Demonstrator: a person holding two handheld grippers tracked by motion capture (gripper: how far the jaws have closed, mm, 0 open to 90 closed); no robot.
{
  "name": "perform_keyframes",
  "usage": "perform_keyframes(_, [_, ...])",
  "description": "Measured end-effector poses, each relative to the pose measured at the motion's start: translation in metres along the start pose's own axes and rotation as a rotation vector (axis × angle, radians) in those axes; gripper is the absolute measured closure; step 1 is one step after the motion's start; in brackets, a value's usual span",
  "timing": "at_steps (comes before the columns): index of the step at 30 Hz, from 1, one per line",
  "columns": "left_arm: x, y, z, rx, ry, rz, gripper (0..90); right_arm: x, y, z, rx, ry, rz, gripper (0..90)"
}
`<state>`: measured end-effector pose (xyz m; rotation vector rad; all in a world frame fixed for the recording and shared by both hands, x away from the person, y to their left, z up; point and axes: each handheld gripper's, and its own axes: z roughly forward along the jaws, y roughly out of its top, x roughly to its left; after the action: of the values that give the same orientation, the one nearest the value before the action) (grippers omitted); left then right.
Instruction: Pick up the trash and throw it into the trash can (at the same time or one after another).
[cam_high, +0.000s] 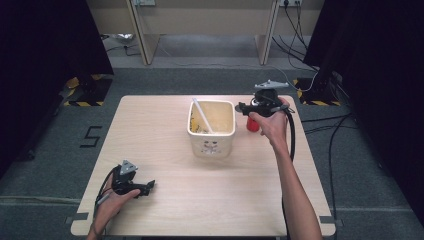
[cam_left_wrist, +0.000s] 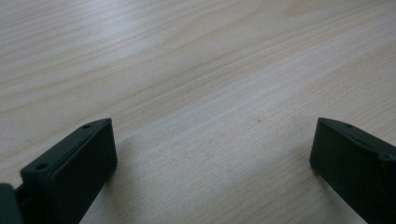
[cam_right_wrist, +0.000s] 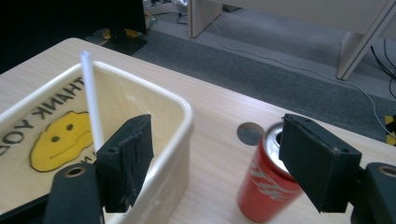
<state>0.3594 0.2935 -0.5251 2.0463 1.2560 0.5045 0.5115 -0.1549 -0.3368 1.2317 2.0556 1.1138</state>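
Two grippers are in play. The right gripper (cam_high: 243, 107) hovers at the far right of the table (cam_high: 165, 200), jaws apart and empty, between the bin (cam_high: 211, 131) and the red can (cam_right_wrist: 266, 186). That can stands upright just right of the bin, not yet gripped. A white straw (cam_right_wrist: 92, 100) already leans inside the bin. Judging by this, the can is left to grasp. The left gripper (cam_high: 150, 187) rests near left, jaws apart, empty.
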Motion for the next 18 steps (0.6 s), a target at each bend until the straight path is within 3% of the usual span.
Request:
perform_keyframes(7, [0.000,0.000,0.000,0.000,0.000,0.000,0.0,-0.016,-0.013,-0.003,0.008,-0.045,0.029,19.3])
perform_keyframes(18, [0.000,0.000,0.000,0.000,0.000,0.001,0.0,-0.028,-0.033,0.001,0.024,-0.046,0.051,17.1])
